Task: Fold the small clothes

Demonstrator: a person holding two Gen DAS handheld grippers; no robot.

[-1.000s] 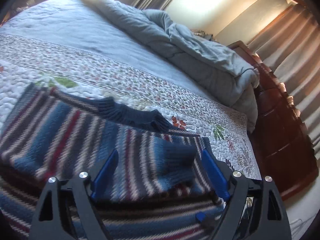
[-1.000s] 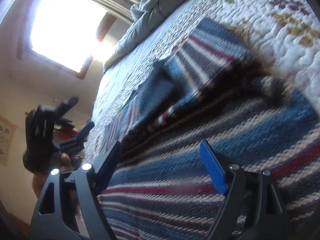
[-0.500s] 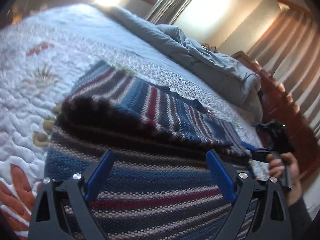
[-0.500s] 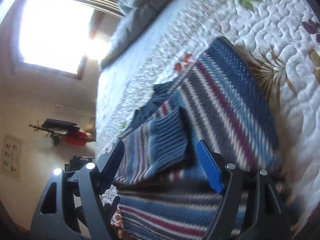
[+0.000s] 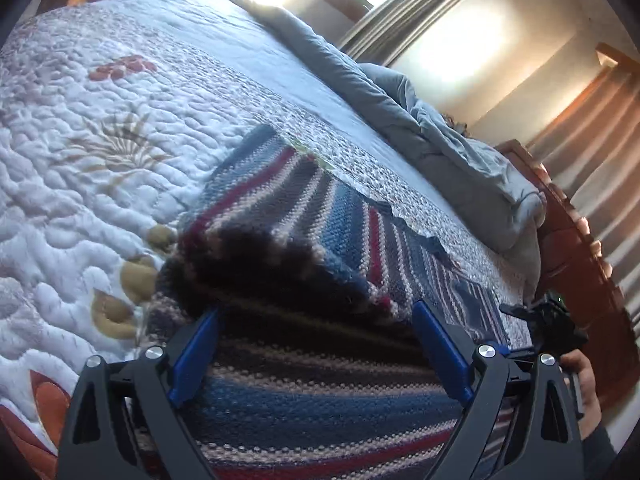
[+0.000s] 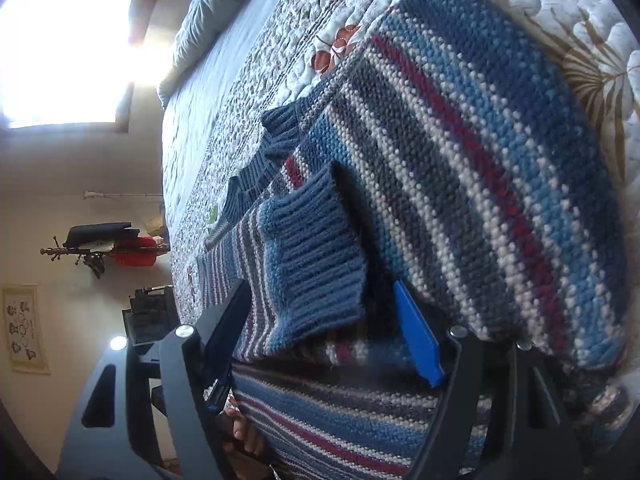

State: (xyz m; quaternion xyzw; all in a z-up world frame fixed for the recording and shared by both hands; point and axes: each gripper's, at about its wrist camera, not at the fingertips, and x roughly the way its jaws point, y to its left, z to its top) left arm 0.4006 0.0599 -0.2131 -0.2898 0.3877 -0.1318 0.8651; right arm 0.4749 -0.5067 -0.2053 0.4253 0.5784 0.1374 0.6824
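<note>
- The striped knit sweater in blue, red and white (image 6: 460, 152) lies on the white quilted bedspread with flower patterns (image 5: 80, 184); its sides look folded in, with the ribbed blue cuff (image 6: 316, 264) on top.
- The left gripper (image 5: 316, 344) has just been opening; its jaws stand wide over the near part, pressing nothing.
- The right gripper (image 6: 320, 332) is spread around the cuff, not pinching.
- The step looks like getting ready for the next fold; next, each gripper needs to pinch a near corner and lift it over.

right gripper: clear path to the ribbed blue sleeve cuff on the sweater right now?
Probably yes. The right gripper is open and the ribbed cuff lies on top of the folded striped sweater, just ahead of its fingers, with nothing over it. The left gripper is at the opposite edge.
</note>
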